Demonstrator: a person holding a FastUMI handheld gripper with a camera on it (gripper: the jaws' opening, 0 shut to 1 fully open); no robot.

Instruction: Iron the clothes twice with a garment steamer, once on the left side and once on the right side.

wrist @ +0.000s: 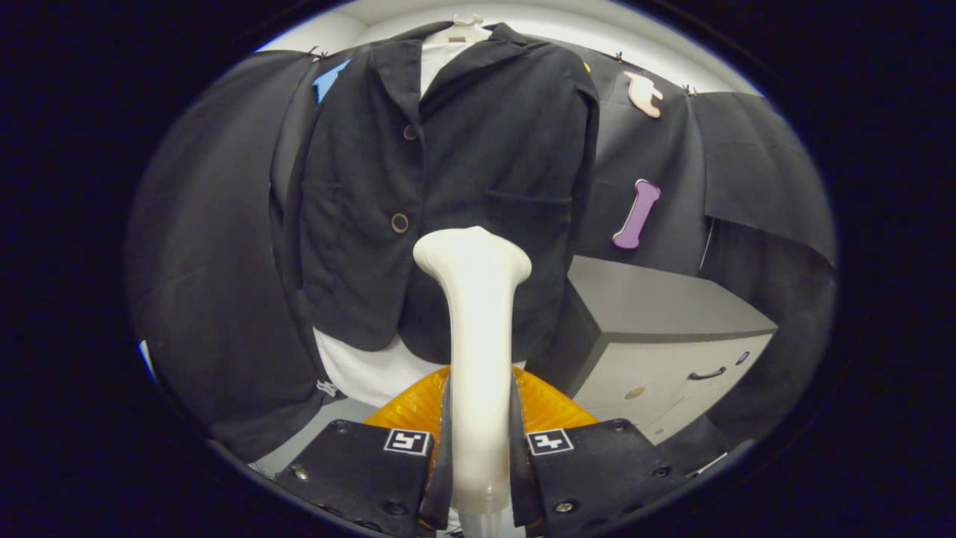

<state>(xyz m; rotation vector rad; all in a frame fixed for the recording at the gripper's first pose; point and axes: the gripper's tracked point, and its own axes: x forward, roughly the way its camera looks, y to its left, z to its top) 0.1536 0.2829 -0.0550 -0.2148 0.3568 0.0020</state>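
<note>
the gripper [478, 448] pinches the white garment steamer [476, 329] by its handle, both fingers pressed on it. the steamer's wide head points at the black jacket [478, 164], which hangs just beyond, beside a gray cabinet [657, 329].

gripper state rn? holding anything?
Tool: shut on the garment steamer, both fingers pressing its handle; the head points at the black jacket.

One steamer [476, 329], one jacket [448, 194], two buttons [399, 223], one cabinet [665, 336].
</note>
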